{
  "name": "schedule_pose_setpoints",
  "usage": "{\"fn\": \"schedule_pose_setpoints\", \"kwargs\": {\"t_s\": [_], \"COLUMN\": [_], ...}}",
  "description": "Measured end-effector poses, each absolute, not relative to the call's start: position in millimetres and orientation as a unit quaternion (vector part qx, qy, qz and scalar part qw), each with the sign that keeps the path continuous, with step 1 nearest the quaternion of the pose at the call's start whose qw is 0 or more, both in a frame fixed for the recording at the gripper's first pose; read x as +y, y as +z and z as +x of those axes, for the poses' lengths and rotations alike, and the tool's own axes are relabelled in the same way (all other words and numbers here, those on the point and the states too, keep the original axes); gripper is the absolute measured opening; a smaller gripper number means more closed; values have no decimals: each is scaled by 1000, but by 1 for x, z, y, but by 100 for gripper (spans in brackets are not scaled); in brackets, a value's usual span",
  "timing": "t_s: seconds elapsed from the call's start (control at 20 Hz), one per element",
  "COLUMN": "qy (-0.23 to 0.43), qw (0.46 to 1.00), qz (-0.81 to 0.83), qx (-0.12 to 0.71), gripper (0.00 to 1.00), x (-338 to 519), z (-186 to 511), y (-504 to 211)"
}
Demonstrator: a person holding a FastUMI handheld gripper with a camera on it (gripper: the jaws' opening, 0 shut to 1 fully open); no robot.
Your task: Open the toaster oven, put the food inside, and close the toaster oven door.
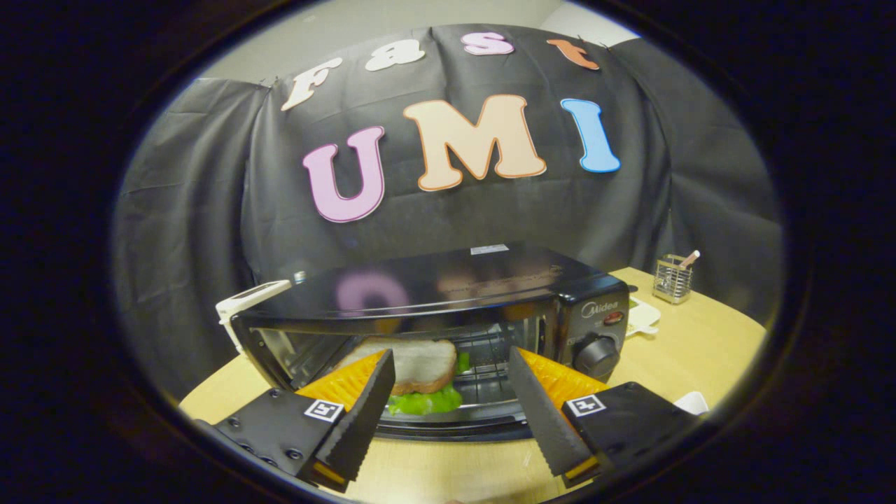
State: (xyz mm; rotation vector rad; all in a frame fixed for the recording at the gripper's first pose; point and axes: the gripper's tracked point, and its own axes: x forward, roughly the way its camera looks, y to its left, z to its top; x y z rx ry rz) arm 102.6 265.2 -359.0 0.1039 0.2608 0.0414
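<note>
A black toaster oven (448,287) stands on the wooden table just ahead of my fingers, its door (455,425) folded down flat toward me. A sandwich (417,374) of bread with green lettuce lies on the wire rack inside the oven, toward its left half. My gripper (451,367) is open, fingers spread wide in front of the oven mouth with nothing between them. The left fingertip overlaps the sandwich's left end in the view; I cannot tell if it touches. The oven's knob (596,355) sits on the right panel.
A wire mesh holder (673,278) with a small stick stands far right on the round wooden table (700,343). A white dish (642,316) lies behind the oven's right side, a white device (248,297) at its left, and a white object (693,402) by the right finger.
</note>
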Motion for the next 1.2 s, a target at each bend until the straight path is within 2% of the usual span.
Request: {"fn": "schedule_pose_setpoints", "kwargs": {"t_s": [0.3, 0.7, 1.2], "qy": [46, 88, 20], "qw": [991, 978, 966], "qz": [40, 48, 18], "qx": [119, 181, 259], "gripper": [100, 100, 99], "x": [261, 247, 197], "z": [53, -56, -126], "y": [-349, -382, -443]}}
